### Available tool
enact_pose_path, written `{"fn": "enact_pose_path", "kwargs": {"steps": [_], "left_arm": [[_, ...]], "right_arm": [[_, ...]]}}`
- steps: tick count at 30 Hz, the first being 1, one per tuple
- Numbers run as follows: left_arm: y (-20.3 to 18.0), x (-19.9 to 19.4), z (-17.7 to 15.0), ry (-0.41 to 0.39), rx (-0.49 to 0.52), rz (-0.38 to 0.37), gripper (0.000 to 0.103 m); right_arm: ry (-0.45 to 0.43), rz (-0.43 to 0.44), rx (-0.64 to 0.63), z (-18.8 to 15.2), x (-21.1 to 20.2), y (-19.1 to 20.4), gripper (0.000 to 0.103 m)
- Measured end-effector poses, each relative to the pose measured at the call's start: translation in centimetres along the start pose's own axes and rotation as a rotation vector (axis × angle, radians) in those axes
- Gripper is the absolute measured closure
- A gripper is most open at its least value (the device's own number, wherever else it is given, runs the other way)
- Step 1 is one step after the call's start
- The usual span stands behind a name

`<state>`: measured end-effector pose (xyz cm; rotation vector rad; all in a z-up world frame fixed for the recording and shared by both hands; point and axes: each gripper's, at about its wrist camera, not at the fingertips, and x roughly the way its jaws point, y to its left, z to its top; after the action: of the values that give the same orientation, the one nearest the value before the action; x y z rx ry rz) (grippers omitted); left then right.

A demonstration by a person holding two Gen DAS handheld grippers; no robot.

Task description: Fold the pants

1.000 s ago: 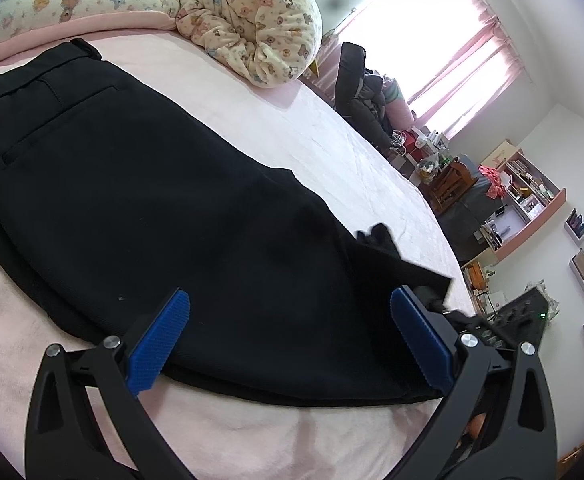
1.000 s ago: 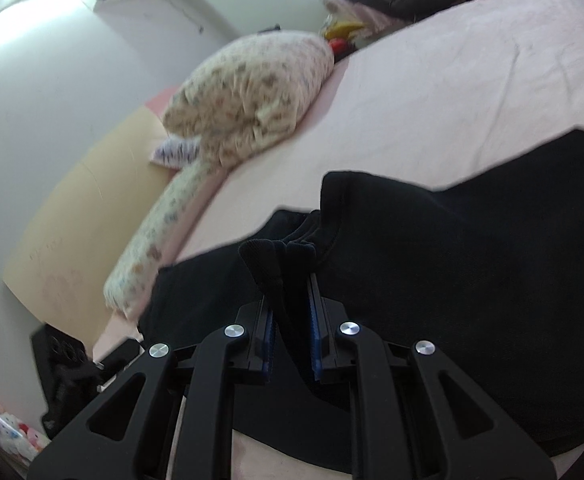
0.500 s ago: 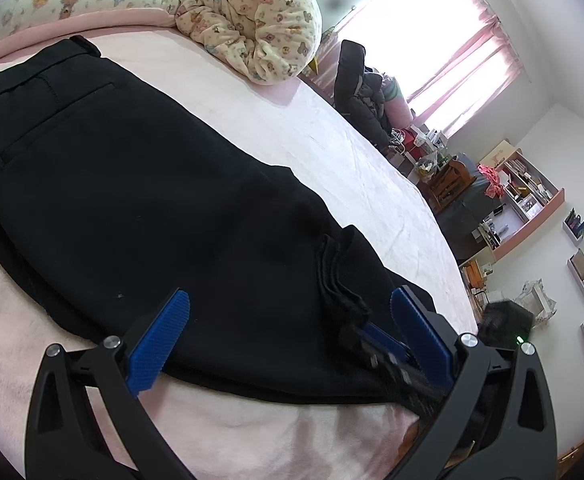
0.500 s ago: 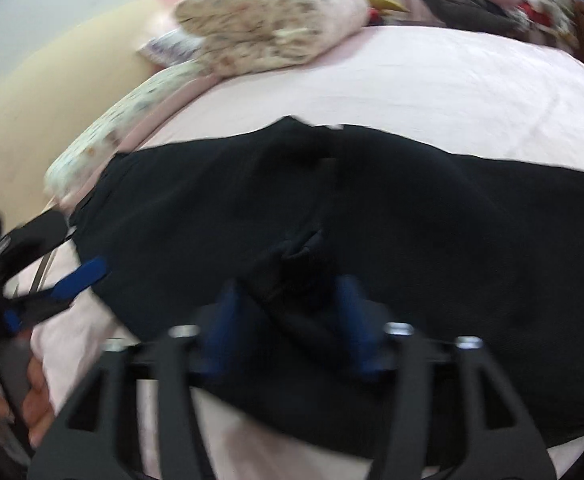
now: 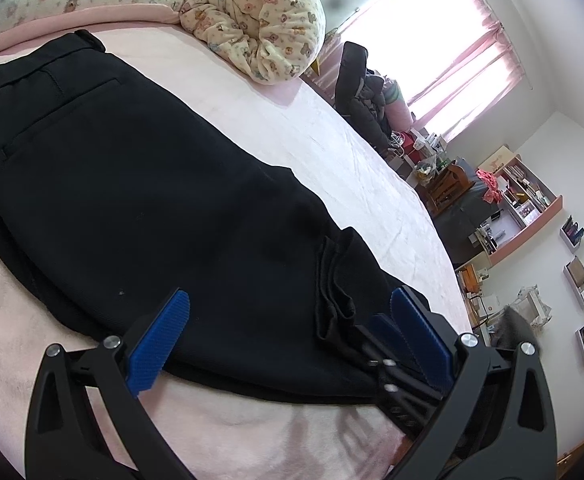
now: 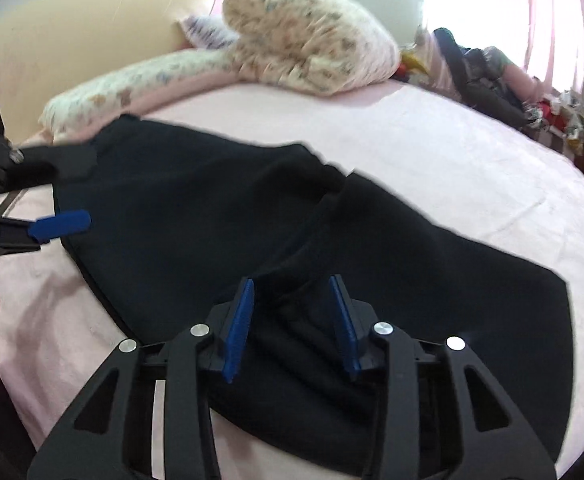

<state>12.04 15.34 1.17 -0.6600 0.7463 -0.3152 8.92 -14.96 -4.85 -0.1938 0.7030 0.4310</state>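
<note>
Black pants (image 5: pixel 139 184) are laid on the pink bed (image 5: pixel 332 140), long axis from upper left to lower right of the left wrist view. A bunched fold sits between the closing right gripper (image 6: pixel 292 320) pads, no press seen. Left gripper (image 5: pixel 287 332) is spread wide, empty, at the near edge. No readable writing.

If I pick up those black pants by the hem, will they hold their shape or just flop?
Probably flop: the pants lie limp on the bed, and the hem bunches into soft folds where the right gripper, jaws closing around it, has it. Likely light, since the cloth looks thin. They may drag rather than slide on the fuzzy cover.
</note>
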Motion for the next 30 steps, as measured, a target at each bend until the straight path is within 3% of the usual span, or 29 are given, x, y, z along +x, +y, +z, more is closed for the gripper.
{"fn": "enact_pose_path", "kwargs": {"steps": [2, 4, 8, 10, 14, 21, 26, 27, 29, 30], "left_arm": [[0.1, 0.0, 0.1, 0.001, -0.004, 0.002, 0.002], [0.3, 0.0, 0.1, 0.002, -0.011, 0.002, 0.002], [0.8, -0.1, 0.3, 0.002, -0.033, -0.010, 0.002], [1.0, -0.2, 0.3, 0.003, -0.047, -0.019, 0.002], [1.2, -0.3, 0.4, 0.003, -0.059, -0.024, 0.002], [1.4, -0.3, 0.5, -0.004, -0.066, -0.022, 0.002], [1.2, -0.1, 0.4, 0.009, -0.059, -0.010, 0.002], [1.2, -0.1, 0.4, 0.012, -0.059, -0.009, 0.002], [1.3, 0.0, 0.4, 0.012, -0.061, -0.008, 0.002], [1.3, 0.0, 0.5, 0.011, -0.061, -0.007, 0.002]], "right_arm": [[0.041, 0.012, 0.014, -0.1, 1.5, -0.1, 0.063], [0.053, 0.008, 0.044, -0.2, 2.4, -0.2, 0.071], [0.026, 0.054, 0.146, 0.0, 1.9, -1.7, 0.090], [0.014, 0.052, 0.177, 0.1, 1.5, -2.1, 0.091], [-0.004, 0.097, 0.259, 0.2, 1.0, -3.3, 0.092], [-0.067, 0.165, 0.225, 1.3, -0.7, -1.5, 0.092], [0.079, 0.128, 0.171, 0.2, 2.7, -0.3, 0.090], [0.075, 0.122, 0.162, 0.0, 2.7, -0.2, 0.089], [0.072, 0.116, 0.140, 0.1, 2.4, 0.2, 0.082], [0.073, 0.123, 0.132, 0.2, 2.2, 0.3, 0.073]]}}
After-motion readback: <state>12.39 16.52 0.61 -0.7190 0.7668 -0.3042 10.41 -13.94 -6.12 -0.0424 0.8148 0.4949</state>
